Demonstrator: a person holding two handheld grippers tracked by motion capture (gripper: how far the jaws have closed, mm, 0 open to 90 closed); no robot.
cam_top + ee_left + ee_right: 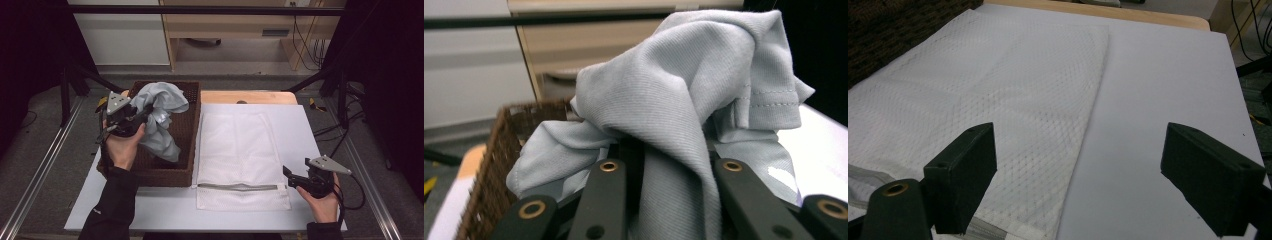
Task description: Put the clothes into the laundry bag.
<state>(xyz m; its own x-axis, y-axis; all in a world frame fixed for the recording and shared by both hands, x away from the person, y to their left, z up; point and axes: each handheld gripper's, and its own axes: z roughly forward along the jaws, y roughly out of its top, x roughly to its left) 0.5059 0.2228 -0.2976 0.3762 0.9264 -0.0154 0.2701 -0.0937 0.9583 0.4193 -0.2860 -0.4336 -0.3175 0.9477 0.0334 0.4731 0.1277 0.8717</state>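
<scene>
The left gripper (pixel 142 114) pinches a light grey shirt (pixel 162 117), its jaws pressed onto a bunched fold of the cloth. In the left gripper view the shirt (pixel 684 100) fills the space between the two black jaws and drapes over them. The shirt hangs above a dark brown wicker basket (pixel 187 150), with its lower end dangling inside the basket, near the middle. The basket sits at the left edge of the white worktop (pixel 305 130), reaching from its far left corner toward the near edge.

Just beside the basket, to its right, a white mesh laundry bag (pixel 240 145) lies flat on the worktop, touching or nearly touching the basket's right wall. Its grey zipper (pixel 240 187) runs along the end nearest the person.

The right gripper (pixel 291 176) rests near the worktop's near right corner, just beside the zipper end of the bag. Its jaws are spread wide with nothing between them; in the right gripper view they frame the bag's right edge (pixel 1093 100) and the bare worktop (pixel 1168 90).
</scene>
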